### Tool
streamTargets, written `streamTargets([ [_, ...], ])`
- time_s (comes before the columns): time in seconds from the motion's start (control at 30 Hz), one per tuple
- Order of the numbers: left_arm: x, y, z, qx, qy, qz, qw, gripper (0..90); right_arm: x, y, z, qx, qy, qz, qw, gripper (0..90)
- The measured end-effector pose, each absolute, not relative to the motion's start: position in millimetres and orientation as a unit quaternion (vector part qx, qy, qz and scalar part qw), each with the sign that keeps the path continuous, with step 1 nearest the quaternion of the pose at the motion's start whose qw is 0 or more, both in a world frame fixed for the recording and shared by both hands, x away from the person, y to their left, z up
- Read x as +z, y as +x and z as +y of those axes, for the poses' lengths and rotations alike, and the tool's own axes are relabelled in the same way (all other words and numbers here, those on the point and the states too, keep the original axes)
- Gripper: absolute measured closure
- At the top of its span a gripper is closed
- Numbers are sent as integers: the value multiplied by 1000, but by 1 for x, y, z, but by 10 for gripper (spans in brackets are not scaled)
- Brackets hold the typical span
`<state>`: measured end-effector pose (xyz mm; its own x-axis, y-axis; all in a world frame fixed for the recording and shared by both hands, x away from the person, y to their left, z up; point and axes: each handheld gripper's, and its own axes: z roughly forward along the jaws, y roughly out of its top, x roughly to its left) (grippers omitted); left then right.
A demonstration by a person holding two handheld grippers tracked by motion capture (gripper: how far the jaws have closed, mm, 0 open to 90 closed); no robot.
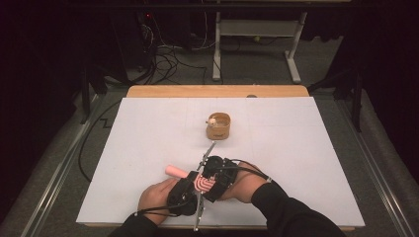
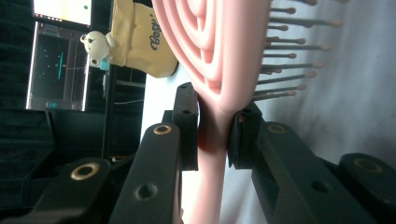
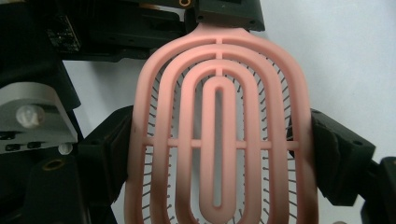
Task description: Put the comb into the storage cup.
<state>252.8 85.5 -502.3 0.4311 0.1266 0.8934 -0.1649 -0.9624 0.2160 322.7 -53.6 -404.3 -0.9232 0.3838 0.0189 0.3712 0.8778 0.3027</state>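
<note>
A pink vented hairbrush (image 1: 203, 183) is held near the table's front edge between both grippers. My left gripper (image 1: 190, 189) is shut on the brush's neck; in the left gripper view its pads (image 2: 189, 130) press the neck of the brush (image 2: 219, 46) from both sides. My right gripper (image 1: 213, 178) is shut across the brush head; in the right gripper view its fingers (image 3: 109, 149) clamp the two long edges of the head (image 3: 219, 140). The bristles point away from that camera. The handle end (image 1: 174, 171) sticks out to the left.
A small beige pouch (image 1: 219, 126) with a little white bear figure (image 2: 97, 44) on its rim stands at the middle of the white tabletop (image 1: 296, 148). Beyond the wooden far edge (image 1: 217, 91) lie floor cables and a desk frame.
</note>
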Motion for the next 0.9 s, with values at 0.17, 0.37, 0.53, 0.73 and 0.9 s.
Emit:
streamTargets([
  [0.17, -503, 254, 85, 529, 838, -13, 136, 754, -405, 323, -54, 150, 196, 969, 21, 200],
  [0.37, -502, 253, 86, 534, 834, -15, 138, 766, -404, 324, -55, 155, 199, 968, 14, 200],
  [0.53, -502, 252, 86, 538, 831, -20, 136, 768, -404, 324, -55, 153, 201, 968, 12, 199],
  [0.73, -503, 252, 86, 545, 827, -26, 132, 773, -404, 326, -55, 153, 206, 967, 4, 197],
  [0.9, -503, 252, 86, 548, 826, -27, 132, 775, -404, 326, -56, 151, 207, 967, 2, 195],
])
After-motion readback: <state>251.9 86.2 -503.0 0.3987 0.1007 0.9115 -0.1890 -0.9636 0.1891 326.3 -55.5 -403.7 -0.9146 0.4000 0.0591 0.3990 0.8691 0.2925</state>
